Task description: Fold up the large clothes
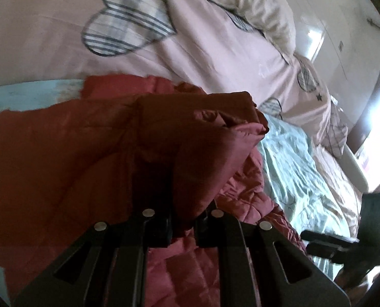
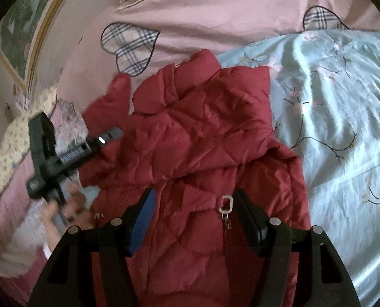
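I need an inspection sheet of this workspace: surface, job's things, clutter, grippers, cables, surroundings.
Surface: bed with pink heart-print cover and light blue floral sheet.
Job's things: red quilted jacket spread on the bed; metal zipper pull showing.
Clutter: cream pillow and patterned fabric at the bed edge.
Grippers: left hand-held gripper shut on a fold of the jacket; right hand-held gripper open over the jacket, pads not pressing.
Cables: nothing seen.
Surroundings: pale wall, bright window light.
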A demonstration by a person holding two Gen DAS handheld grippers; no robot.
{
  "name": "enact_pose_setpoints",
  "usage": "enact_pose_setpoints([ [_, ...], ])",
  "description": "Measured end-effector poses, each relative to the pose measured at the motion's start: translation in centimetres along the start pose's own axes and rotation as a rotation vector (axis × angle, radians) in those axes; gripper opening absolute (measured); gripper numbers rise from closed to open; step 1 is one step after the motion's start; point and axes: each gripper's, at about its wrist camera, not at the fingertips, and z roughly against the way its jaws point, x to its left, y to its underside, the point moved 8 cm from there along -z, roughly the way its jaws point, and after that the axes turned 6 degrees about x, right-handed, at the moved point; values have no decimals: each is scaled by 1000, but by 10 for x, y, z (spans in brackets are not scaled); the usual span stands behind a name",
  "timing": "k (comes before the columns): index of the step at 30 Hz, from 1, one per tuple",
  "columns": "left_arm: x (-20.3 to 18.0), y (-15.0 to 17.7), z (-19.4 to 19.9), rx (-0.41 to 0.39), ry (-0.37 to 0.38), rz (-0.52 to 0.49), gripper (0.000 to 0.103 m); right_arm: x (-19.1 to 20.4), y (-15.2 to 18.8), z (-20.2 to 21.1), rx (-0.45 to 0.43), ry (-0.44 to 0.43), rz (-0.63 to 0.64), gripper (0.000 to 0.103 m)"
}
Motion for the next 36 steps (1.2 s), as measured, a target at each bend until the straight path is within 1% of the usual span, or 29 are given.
enact_pose_setpoints([
  [5, -31, 14, -36, 52, 2, -61, 9, -17, -25, -1, -19, -56, -84, 66],
  [8, -47, 23, -52, 81, -7, -99, 9, -22, -41, -4, -31, -90, -122, 66],
  [11, -57, 29, -61, 92, -20, -129, 9, -27, -57, -10, -42, -115, -156, 66],
  [14, -60, 31, -67, 95, -33, -142, 10, -35, -74, -24, -48, -155, -210, 66],
  [16, -58, 31, -70, 98, -34, -138, 10, -38, -82, -34, -45, -167, -238, 66],
  [18, -57, 31, -72, 99, -37, -138, 10, -41, -90, -52, -26, -192, -266, 66],
  [19, -57, 31, -73, 98, -37, -140, 10, -43, -92, -59, -16, -191, -276, 66],
  [21, -58, 31, -75, 99, -40, -142, 10, -45, -96, -77, 7, -197, -296, 61],
  [22, -58, 31, -76, 99, -41, -144, 11, -44, -96, -83, 14, -211, -301, 52],
  [23, -58, 32, -77, 103, -39, -144, 13, -43, -97, -87, 22, -225, -314, 39],
  [24, -57, 32, -78, 108, -36, -141, 14, -41, -97, -92, 33, -245, -322, 31],
  [25, -57, 32, -81, 113, -32, -137, 15, -40, -96, -93, 37, -251, -323, 15],
  [27, -55, 33, -81, 123, -20, -120, 19, -36, -98, -94, 30, -217, -296, 12],
  [28, -54, 34, -80, 132, 2, -107, 24, -34, -99, -92, 26, -202, -282, 10],
  [29, -54, 35, -79, 139, 21, -98, 32, -32, -99, -91, 22, -186, -267, 9],
  [30, -54, 35, -75, 147, 45, -86, 35, -31, -100, -88, 16, -172, -252, 9],
  [31, -54, 36, -72, 148, 64, -80, 42, -30, -101, -86, 11, -165, -239, 8],
  [32, -52, 37, -67, 149, 80, -75, 45, -28, -103, -84, 4, -161, -227, 8],
  [36, -37, 41, -45, 153, 109, -52, 46, -25, -110, -70, -27, -137, -179, 7],
])
